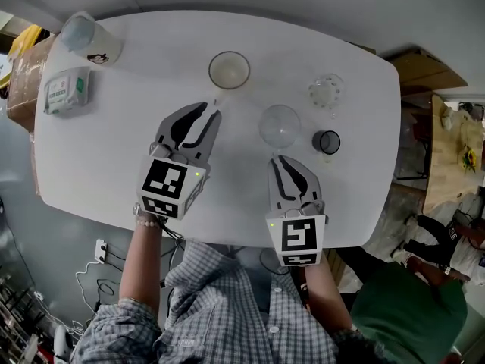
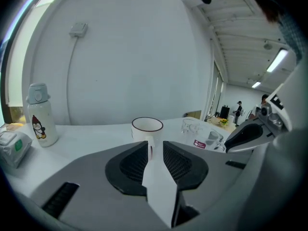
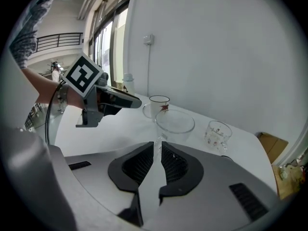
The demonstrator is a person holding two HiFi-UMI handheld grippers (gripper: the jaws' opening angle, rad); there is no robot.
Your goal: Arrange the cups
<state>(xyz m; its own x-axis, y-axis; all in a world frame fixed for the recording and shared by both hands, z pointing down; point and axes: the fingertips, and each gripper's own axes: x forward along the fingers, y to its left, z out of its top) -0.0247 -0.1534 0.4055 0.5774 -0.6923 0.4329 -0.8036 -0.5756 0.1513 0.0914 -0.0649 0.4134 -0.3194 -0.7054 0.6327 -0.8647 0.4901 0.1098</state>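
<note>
Several cups stand on the white table (image 1: 114, 150). A white mug (image 1: 229, 70) (image 2: 147, 129) is at the back, its handle (image 2: 149, 148) turned toward my left gripper (image 1: 213, 111) (image 2: 154, 150). That gripper's jaws stand a little open, with the handle just at the gap and not clamped. A wide clear glass cup (image 1: 280, 125) (image 3: 174, 123) stands directly ahead of my right gripper (image 1: 282, 159) (image 3: 158, 146), which is shut and empty. A small patterned glass (image 1: 326, 92) (image 3: 216, 134) and a small dark cup (image 1: 326, 142) stand to the right.
A bottle with a penguin picture (image 1: 89, 40) (image 2: 40, 114) and a soft packet (image 1: 67, 89) sit at the table's far left corner. Cardboard boxes (image 1: 424, 70) and a person (image 1: 424, 279) are beyond the right edge.
</note>
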